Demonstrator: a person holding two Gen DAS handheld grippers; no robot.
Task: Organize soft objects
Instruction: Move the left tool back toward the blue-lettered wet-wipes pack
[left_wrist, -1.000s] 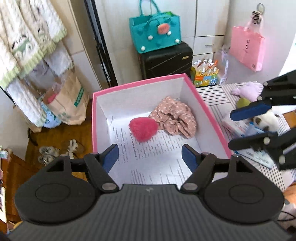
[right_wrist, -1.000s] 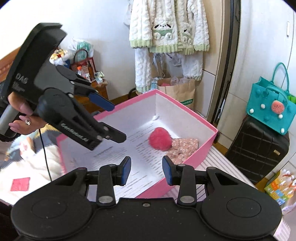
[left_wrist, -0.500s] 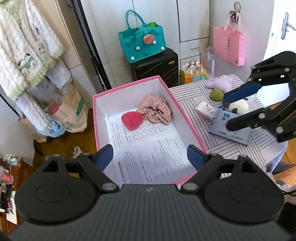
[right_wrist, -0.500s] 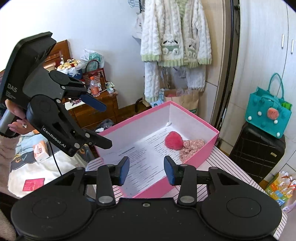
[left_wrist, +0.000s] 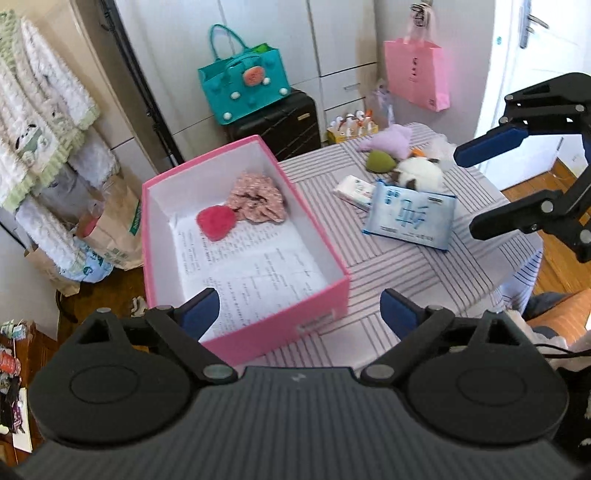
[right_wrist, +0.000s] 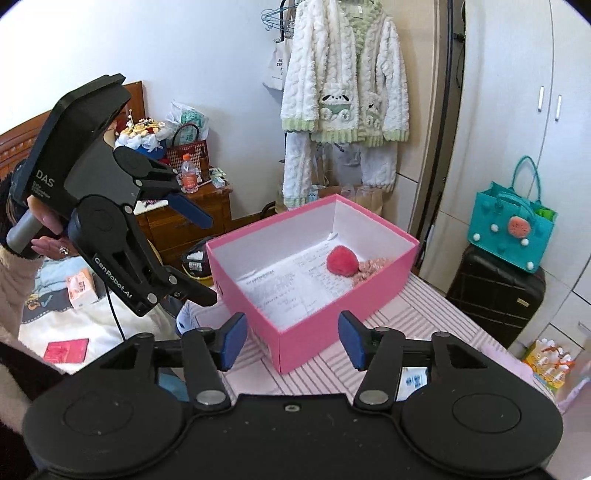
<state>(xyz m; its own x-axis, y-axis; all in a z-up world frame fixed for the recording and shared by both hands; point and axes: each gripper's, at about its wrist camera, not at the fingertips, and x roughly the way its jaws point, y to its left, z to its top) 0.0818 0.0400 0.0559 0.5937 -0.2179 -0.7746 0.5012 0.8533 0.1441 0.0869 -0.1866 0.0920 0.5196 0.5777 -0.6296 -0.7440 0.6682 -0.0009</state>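
Both grippers have drawn back from the pink box (left_wrist: 334, 291), which now shows whole on the striped table (left_wrist: 413, 266). Inside, a pink pom-pom (left_wrist: 215, 222) touches a floral scrunchie (left_wrist: 257, 202) at the far end, on printed paper. Plush toys (left_wrist: 417, 171) and a tissue pack (left_wrist: 412, 213) lie beside the box. Left gripper (left_wrist: 299, 312) tilts down, its fingers opening with nothing between them. Right gripper (right_wrist: 291, 341), also tilted down, opens its fingers too, empty. A hand (right_wrist: 46, 236) grips the left gripper's handle.
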